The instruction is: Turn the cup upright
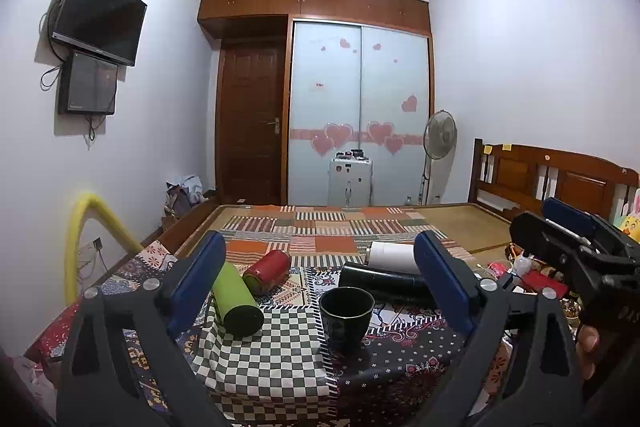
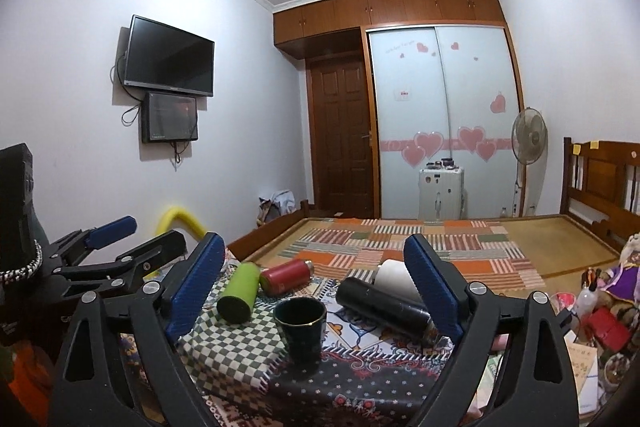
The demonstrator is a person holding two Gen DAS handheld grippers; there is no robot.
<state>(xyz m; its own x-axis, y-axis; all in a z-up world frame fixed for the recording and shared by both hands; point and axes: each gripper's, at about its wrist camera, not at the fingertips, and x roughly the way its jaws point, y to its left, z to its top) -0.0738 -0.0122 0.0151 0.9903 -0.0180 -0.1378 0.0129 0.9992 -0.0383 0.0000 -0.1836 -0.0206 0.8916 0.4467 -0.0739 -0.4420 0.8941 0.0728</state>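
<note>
Centrally, cup: dark glazed, thin gold rim, upright, mouth up, interior too dark to read; stands on patterned cloth covering the bed. Behind it, lying flat: green bottle, red can, black flask, white roll partly hidden. Left tongs and right tongs both spread wide, holding nothing.

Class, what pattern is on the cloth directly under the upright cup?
The cup straddles a green-and-white checkered cloth and a dark floral one, clearest in the right wrist view.
</note>
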